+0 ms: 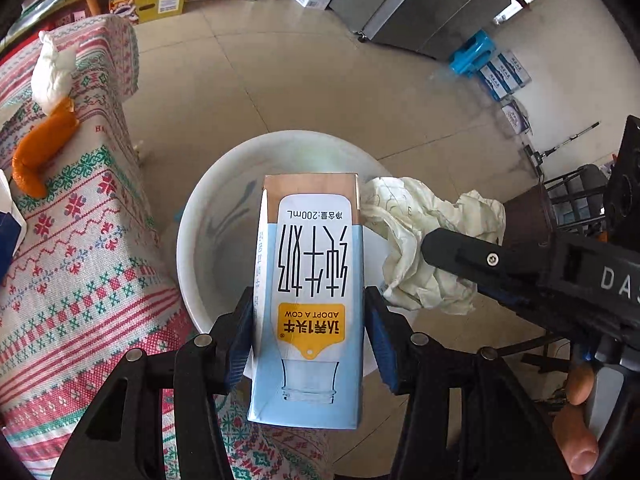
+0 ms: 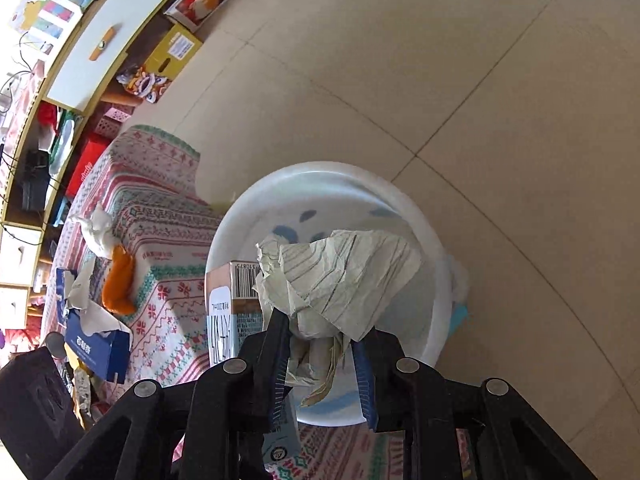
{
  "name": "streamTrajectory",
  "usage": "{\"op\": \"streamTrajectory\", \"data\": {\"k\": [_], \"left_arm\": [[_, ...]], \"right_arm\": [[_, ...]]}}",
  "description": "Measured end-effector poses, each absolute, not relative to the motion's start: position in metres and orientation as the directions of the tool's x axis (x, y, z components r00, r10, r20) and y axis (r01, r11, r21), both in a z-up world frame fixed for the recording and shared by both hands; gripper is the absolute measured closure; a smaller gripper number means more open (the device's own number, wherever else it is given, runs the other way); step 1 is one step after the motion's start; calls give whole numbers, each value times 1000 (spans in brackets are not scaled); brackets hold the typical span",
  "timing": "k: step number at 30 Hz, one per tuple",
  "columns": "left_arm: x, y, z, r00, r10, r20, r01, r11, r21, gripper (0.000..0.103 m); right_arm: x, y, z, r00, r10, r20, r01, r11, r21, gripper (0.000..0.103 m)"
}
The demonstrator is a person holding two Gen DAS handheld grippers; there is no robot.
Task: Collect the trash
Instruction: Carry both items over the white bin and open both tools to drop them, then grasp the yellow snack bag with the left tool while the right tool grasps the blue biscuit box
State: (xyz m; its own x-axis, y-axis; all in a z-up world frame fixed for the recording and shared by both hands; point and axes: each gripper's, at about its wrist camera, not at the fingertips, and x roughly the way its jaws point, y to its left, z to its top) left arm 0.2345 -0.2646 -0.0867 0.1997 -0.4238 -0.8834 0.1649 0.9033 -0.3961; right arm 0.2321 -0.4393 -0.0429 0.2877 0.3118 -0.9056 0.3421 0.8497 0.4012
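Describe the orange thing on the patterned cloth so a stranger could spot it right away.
Find the table under the red-and-green patterned cloth, left of the white basin. Near its far edge lies an orange peel, a curled strip touching a white crumpled tissue. It is the only bright orange piece there; the tissue box nearby is blue.

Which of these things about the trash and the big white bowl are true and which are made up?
1. The left gripper holds a milk carton. True.
2. The right gripper is empty. False: it is shut on a crumpled paper.
3. Both pieces are held over the white basin. True.
4. The orange peel is already in the basin. False: it lies on the patterned cloth.
5. A white tissue wad lies near the orange peel. True.
6. The blue tissue box sits on the floor. False: it is on the patterned cloth.
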Motion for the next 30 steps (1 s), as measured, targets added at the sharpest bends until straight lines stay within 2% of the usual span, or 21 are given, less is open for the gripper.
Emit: {"op": "streamTrajectory", "data": {"k": [2, 5, 8, 12, 15, 23, 30], "left_arm": [[237, -262, -93, 207, -401, -892, 146, 914, -377, 46], [242, -251, -90, 239, -371, -897, 130, 928, -349, 35], [236, -236, -79, 268, -373, -888, 142, 927, -346, 35], [219, -214, -64, 296, -380, -876, 141, 925, -353, 35], [206, -187, -56, 313, -371, -874, 111, 929, -354, 35], [168, -99, -24, 399, -280, -873, 39, 957, -289, 35], [137, 10, -3, 451, -141, -882, -96, 974, -205, 35]], "right_arm": [[234, -438, -46, 262, 285, -922, 348, 863, 366, 69], [233, -439, -44, 277, 285, -918, 347, 861, 372, 64], [232, -441, -40, 290, 262, -920, 352, 865, 357, 60], [232, -442, -41, 288, 258, -922, 362, 862, 354, 58], [234, -440, -42, 272, 224, -936, 370, 873, 317, 47], [234, -406, -26, 315, 249, -916, 250, 909, 333, 46], [231, -364, -6, 406, 302, -862, 98, 924, 369, 46]]}}
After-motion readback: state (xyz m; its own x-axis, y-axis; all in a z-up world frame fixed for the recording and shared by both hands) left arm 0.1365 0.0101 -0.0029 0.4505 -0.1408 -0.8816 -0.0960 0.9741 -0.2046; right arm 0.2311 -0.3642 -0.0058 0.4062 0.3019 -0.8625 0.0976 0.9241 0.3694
